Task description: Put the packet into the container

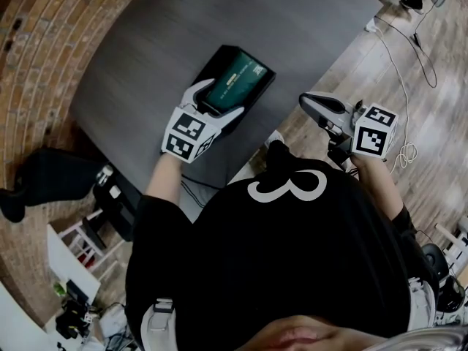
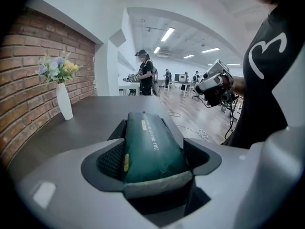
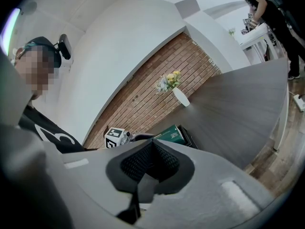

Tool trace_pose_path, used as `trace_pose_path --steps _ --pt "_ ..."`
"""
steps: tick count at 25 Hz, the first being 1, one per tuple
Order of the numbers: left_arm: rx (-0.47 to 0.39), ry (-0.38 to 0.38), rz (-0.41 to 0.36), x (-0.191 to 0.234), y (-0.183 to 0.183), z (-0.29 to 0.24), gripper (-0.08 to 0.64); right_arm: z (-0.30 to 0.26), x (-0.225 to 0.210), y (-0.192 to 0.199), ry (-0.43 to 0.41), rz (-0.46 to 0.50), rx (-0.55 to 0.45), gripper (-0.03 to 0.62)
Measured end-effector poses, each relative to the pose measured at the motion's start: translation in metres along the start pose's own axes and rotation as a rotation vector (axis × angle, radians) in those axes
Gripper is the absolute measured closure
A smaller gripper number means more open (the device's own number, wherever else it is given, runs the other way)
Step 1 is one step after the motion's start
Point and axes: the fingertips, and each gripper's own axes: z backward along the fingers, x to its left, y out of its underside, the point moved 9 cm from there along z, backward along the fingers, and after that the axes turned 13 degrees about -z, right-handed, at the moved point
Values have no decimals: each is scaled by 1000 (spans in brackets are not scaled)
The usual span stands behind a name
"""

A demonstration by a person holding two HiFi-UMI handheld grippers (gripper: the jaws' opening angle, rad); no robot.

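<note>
A dark green packet (image 1: 238,81) lies lengthwise in an open black container (image 1: 207,68) on the grey table (image 1: 146,64). My left gripper (image 1: 219,101) holds the packet's near end, jaws set wide with a pad against each side. In the left gripper view the packet (image 2: 150,149) fills the gap of the left gripper (image 2: 152,156), and the container's edge (image 2: 116,130) shows beside it. My right gripper (image 1: 307,101) hangs off the table's right edge, shut and holding nothing. The right gripper view shows its pads together at the right gripper (image 3: 151,149) and the packet (image 3: 170,134) beyond.
A white vase of flowers (image 2: 64,101) stands at the table's far end by the brick wall. The table's edge runs just right of the container, with wooden floor and cables (image 1: 406,152) beyond. People (image 2: 145,73) stand at desks far behind.
</note>
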Motion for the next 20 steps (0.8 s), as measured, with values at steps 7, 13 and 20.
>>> trace_pose_path --steps 7,13,20 --pt "48 25 1 -1 7 -10 150 1 -7 6 10 -23 0 591" --pt "106 11 -35 -4 4 -17 129 0 -5 4 4 -19 -10 591" --pt "89 -41 3 0 3 -13 109 3 -2 4 9 -6 -24 591"
